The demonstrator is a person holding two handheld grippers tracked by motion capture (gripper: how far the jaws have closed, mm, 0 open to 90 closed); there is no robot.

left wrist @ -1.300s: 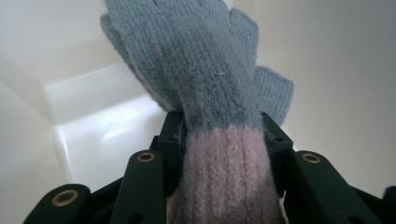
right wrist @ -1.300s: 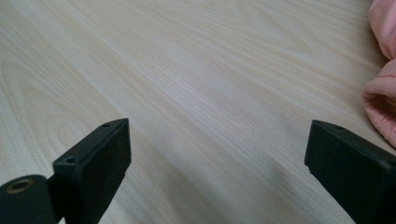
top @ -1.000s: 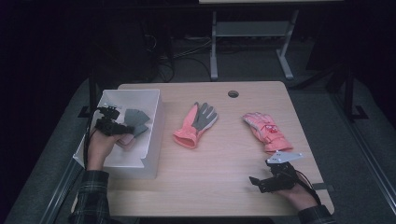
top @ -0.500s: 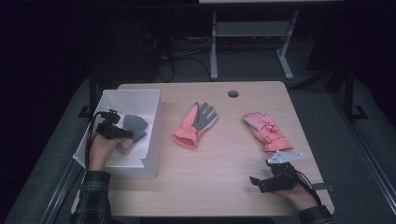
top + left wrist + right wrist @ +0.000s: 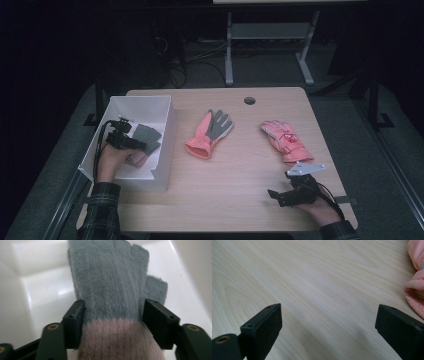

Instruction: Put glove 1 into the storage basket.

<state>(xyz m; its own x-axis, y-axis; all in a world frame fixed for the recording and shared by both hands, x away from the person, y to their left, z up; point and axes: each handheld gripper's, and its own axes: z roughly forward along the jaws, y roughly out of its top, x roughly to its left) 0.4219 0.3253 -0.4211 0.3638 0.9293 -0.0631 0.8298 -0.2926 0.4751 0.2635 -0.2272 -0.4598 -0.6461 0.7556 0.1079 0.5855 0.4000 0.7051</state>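
Grey glove [image 5: 110, 285], pink-cuffed in the left gripper view, lies between the left gripper's [image 5: 112, 322] just-opened jaws in the white bin [image 5: 165, 150].

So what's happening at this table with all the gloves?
A person holds a two-jaw gripper in each hand. The left gripper is down in the white bin, its jaws just opening around a grey knit glove with a pink cuff that lies on the bin's floor. The right gripper rests open on the wooden table. A pink and grey glove and a pink padded glove lie on the table, outside the bin.
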